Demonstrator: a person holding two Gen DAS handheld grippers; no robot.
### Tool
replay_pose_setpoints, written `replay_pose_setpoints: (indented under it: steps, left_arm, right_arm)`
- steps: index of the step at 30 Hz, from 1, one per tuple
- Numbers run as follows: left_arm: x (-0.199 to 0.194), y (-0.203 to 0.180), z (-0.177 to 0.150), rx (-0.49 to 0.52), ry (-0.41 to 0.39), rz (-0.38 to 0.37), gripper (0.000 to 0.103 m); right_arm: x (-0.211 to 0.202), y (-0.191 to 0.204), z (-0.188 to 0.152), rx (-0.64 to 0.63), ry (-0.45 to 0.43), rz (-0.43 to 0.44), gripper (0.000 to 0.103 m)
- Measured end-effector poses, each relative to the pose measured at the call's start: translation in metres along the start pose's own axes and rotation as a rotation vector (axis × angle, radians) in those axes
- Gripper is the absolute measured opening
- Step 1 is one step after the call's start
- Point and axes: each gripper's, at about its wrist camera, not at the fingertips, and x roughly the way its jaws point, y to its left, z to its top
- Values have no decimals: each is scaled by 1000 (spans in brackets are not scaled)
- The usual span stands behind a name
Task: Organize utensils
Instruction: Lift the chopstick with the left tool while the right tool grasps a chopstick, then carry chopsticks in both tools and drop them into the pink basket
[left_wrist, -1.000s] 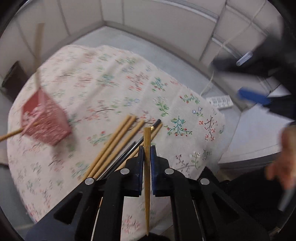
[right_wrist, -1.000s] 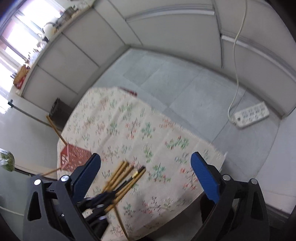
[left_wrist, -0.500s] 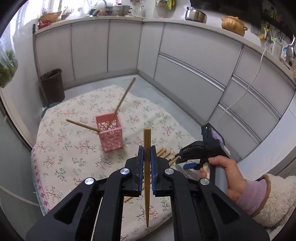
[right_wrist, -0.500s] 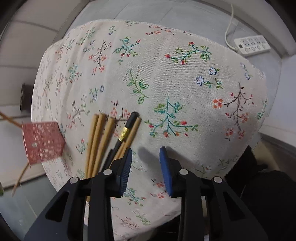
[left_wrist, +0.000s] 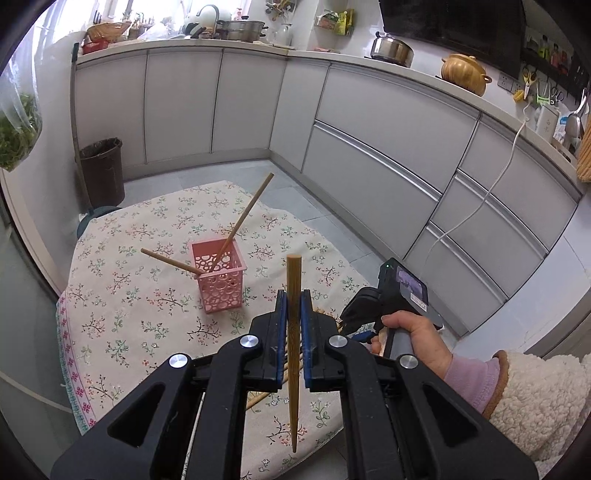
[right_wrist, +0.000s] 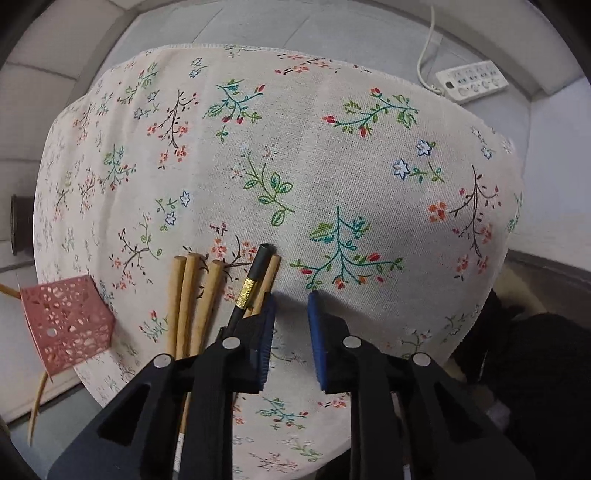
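My left gripper (left_wrist: 291, 302) is shut on a wooden chopstick (left_wrist: 293, 332), held upright above the near table edge. A pink perforated holder (left_wrist: 219, 280) stands on the floral tablecloth (left_wrist: 122, 295) with two wooden chopsticks (left_wrist: 243, 218) leaning in it. My right gripper (right_wrist: 291, 317) is open and empty, low over the cloth just right of a bundle of wooden chopsticks (right_wrist: 192, 295) and one black chopstick with a gold band (right_wrist: 253, 280). The holder also shows in the right wrist view (right_wrist: 64, 323) at far left. The right gripper appears in the left wrist view (left_wrist: 369, 314).
Grey kitchen cabinets (left_wrist: 369, 147) run along the walls behind the table. A dark bin (left_wrist: 101, 170) stands on the floor at the far left. A white power strip (right_wrist: 472, 79) lies on the floor beyond the table edge.
My left gripper has risen and tilted up with the chopstick, so the holder is seen from farther off. My right gripper has lowered close to the chopstick bundle and narrowed its opening.
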Motion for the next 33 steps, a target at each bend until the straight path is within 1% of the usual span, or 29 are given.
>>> replay_pose_setpoints:
  steps: [2, 4, 5, 7, 9, 12, 14, 16, 20, 23, 24, 25, 26, 27, 28, 31, 33]
  left_arm:
    - [-3, 4, 0, -12, -6, -1, 7]
    - [-4, 7, 0, -19, -6, 0, 7]
    - [-4, 8, 0, -21, -6, -1, 7]
    - [-5, 9, 0, -21, -6, -3, 7]
    - [-5, 9, 0, -20, -7, -3, 7]
    - [-6, 9, 1, -23, -8, 2, 7]
    - [-7, 11, 1, -31, -9, 6, 7]
    - [-6, 12, 1, -36, -7, 5, 7]
    - [-9, 13, 2, -32, -17, 0, 7]
    - [-11, 14, 2, -35, -23, 6, 7]
    - [-11, 15, 2, -38, -24, 8, 7]
    - [-11, 16, 2, -43, -26, 7, 7]
    - [-12, 17, 2, -46, -28, 7, 7]
    - [-12, 18, 2, -54, -31, 13, 7]
    - [-12, 20, 2, -58, -34, 18, 7]
    - [-14, 24, 2, -75, -42, 27, 7]
    - [-17, 26, 2, -83, -55, 34, 7]
  right_arm:
    - [0, -7, 1, 40, 18, 49, 20]
    - [1, -20, 4, 108, 47, 117, 20]
    - [3, -22, 4, 125, 49, 132, 20]
    - [5, -23, 7, 134, 55, 138, 20]
    - [3, -18, 10, 126, 43, 146, 22]
    - [6, -10, 12, 95, 50, 156, 22]
    - [6, -9, 14, 89, 50, 155, 21]
    - [6, -7, 15, 81, 51, 136, 16]
    - [9, 0, 10, 51, 34, 87, 17]
    - [10, 18, 3, 10, -11, 26, 19]
    - [9, 25, 0, -16, -37, 6, 18]
    - [9, 29, -3, -37, -57, 5, 16]
    - [9, 32, -5, -57, -71, 15, 8]
    - [9, 34, -6, -65, -81, 13, 8]
    - [9, 35, -6, -69, -88, 20, 8]
    - [12, 31, -8, -61, -95, 85, 6]
    - [14, 24, -11, -54, -89, 174, 5]
